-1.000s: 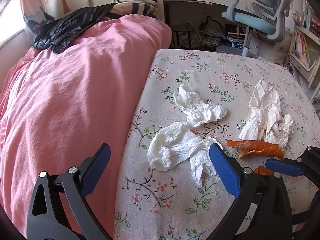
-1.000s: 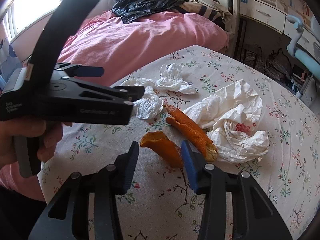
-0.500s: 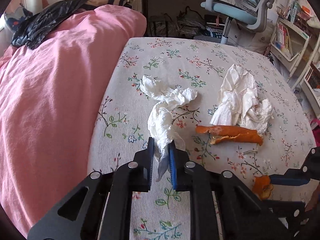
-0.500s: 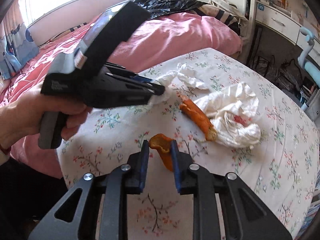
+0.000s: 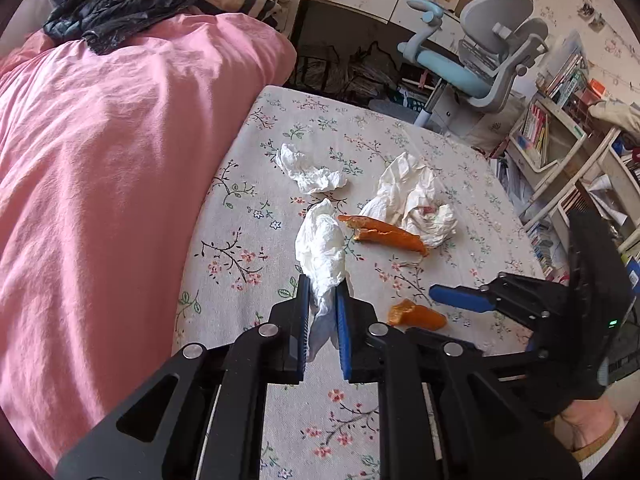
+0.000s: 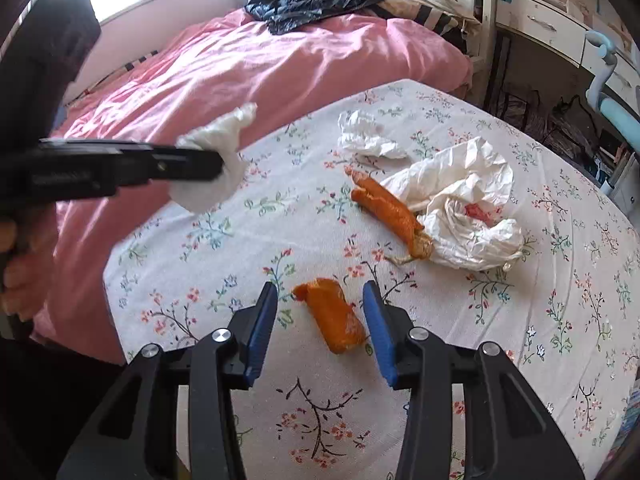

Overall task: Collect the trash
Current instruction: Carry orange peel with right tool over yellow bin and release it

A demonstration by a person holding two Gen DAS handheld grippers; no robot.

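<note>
My left gripper (image 5: 322,300) is shut on a crumpled white tissue (image 5: 322,248) and holds it lifted above the floral sheet (image 5: 280,400); it also shows in the right wrist view (image 6: 208,168). My right gripper (image 6: 320,312) is open, its jaws on either side of a small orange peel (image 6: 334,316) that lies on the sheet. A long orange peel (image 6: 390,212) lies beside a large white wrapper (image 6: 464,204). Another crumpled tissue (image 6: 364,136) lies farther back.
A pink duvet (image 5: 100,168) covers the bed's left side, with a black plastic bag (image 5: 120,4) at its far end. A blue-grey desk chair (image 5: 480,60), a desk and bookshelves (image 5: 560,128) stand beyond the bed.
My left gripper closed on the tissue and lifted it off the sheet. My right gripper, shut on the small peel half a second ago, has opened, and the peel lies between its jaws.
</note>
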